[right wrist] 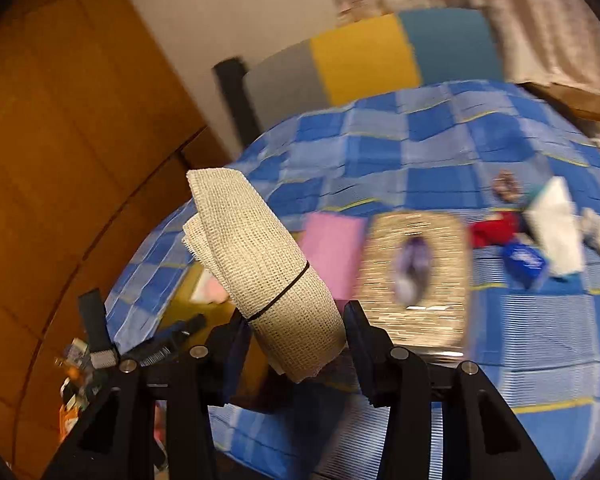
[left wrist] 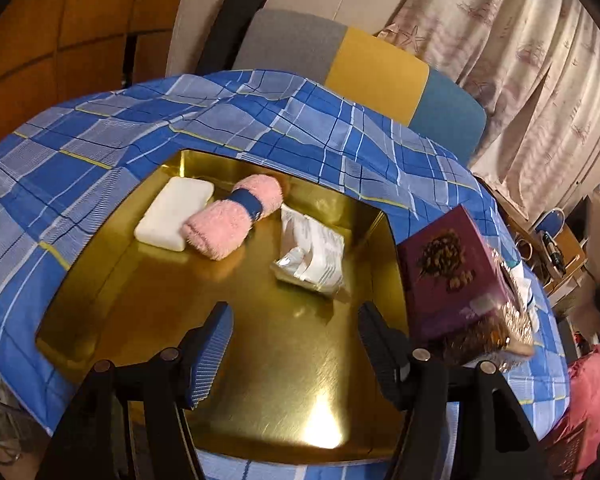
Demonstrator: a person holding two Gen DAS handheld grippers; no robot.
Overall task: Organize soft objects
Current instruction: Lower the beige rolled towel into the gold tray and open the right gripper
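Blurring in the right wrist view leaves small items near the bedspread's (right wrist: 520, 340) far right edge unidentifiable. A beige mesh roll (right wrist: 268, 272) is clamped in the right gripper (right wrist: 296, 320). Only the left wrist view shows the left gripper (left wrist: 294, 356), spread empty over the gold tray (left wrist: 260, 360).

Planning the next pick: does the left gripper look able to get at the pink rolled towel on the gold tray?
Probably yes. The left gripper is open and empty, and bare gold tray lies between it and the pink rolled towel.
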